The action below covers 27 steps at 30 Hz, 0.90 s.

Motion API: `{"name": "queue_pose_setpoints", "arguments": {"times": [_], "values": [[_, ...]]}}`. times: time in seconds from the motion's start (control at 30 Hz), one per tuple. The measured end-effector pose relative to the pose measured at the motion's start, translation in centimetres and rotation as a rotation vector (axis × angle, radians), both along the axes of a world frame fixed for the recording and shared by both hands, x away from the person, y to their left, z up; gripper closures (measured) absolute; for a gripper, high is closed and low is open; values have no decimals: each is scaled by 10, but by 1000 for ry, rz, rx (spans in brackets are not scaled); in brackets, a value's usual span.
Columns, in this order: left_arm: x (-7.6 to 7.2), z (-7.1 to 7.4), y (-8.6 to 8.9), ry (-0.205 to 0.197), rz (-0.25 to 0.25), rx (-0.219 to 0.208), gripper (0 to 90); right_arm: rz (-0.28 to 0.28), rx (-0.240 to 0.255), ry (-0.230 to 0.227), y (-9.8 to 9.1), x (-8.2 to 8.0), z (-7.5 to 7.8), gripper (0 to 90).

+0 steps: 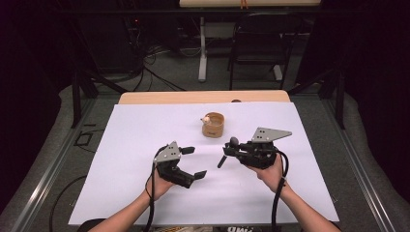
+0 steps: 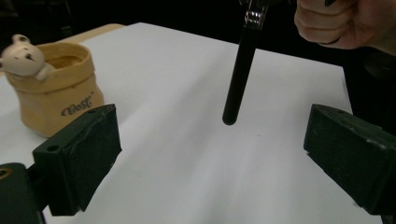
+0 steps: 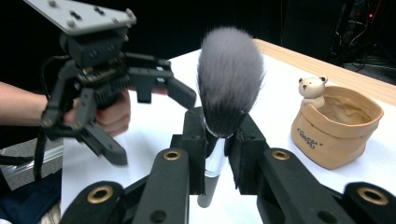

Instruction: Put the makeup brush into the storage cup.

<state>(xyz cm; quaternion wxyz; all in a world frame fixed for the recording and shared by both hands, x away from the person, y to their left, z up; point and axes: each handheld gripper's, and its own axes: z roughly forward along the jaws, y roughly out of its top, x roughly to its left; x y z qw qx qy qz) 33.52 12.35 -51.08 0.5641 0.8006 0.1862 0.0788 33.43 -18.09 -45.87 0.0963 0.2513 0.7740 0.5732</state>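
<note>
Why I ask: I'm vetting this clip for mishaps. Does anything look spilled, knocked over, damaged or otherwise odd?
Nothing stands out. The tan bear pot stands upright on the white sheet, with no spill. The right gripper clamps the makeup brush at its ferrule, handle hanging clear of the sheet. The left gripper is open.

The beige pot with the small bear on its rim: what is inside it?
The beige pot looks empty as far as its inner wall shows in the right gripper view. The small bear sits on the rim. The bottom is hidden by the front wall.

left tool (image 1: 193,162) agape, right tool (image 3: 217,149) clamped
</note>
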Motion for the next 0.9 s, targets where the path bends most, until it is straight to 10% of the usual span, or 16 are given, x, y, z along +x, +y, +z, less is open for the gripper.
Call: {"name": "queue_pose_setpoints", "arguments": {"times": [0.9], "values": [[-9, 3, 56, -101, 107, -89, 0, -10, -34, -2, -3, 1, 0, 778]]}}
